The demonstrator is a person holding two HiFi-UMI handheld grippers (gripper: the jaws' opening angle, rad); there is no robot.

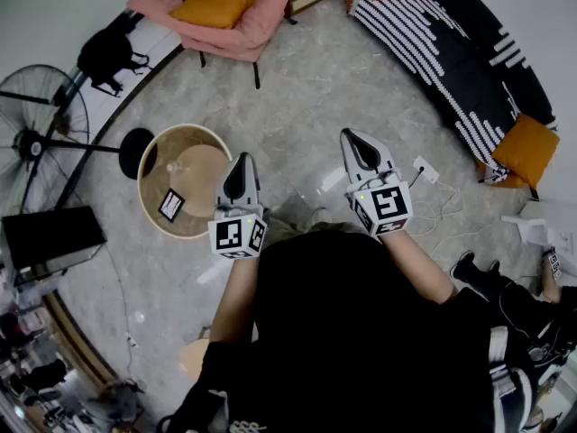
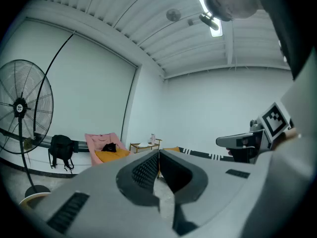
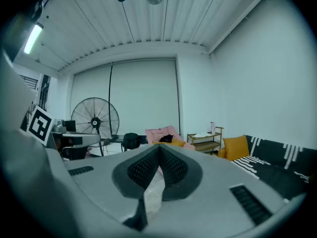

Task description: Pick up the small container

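Note:
A round tan table (image 1: 209, 138) stands on the floor at the left, ahead of me. On it lie a small pale object (image 1: 172, 166), too small to tell what it is, and a black-and-white marker card (image 1: 169, 205). My left gripper (image 1: 242, 161) is held in the air just right of the table, jaws shut with nothing between them. My right gripper (image 1: 348, 136) is level with it further right, also shut and empty. In the left gripper view the pads (image 2: 148, 168) meet and the right gripper (image 2: 246, 141) shows beside them. In the right gripper view the pads (image 3: 148, 165) meet too.
A standing fan (image 1: 36, 124) and a black box (image 1: 50, 235) are at the left. A pink chair with an orange cushion (image 1: 221, 7) and a black backpack (image 1: 108, 52) stand at the back. A striped sofa (image 1: 451, 57) is at the right, with a power strip and cables (image 1: 425, 170) on the floor.

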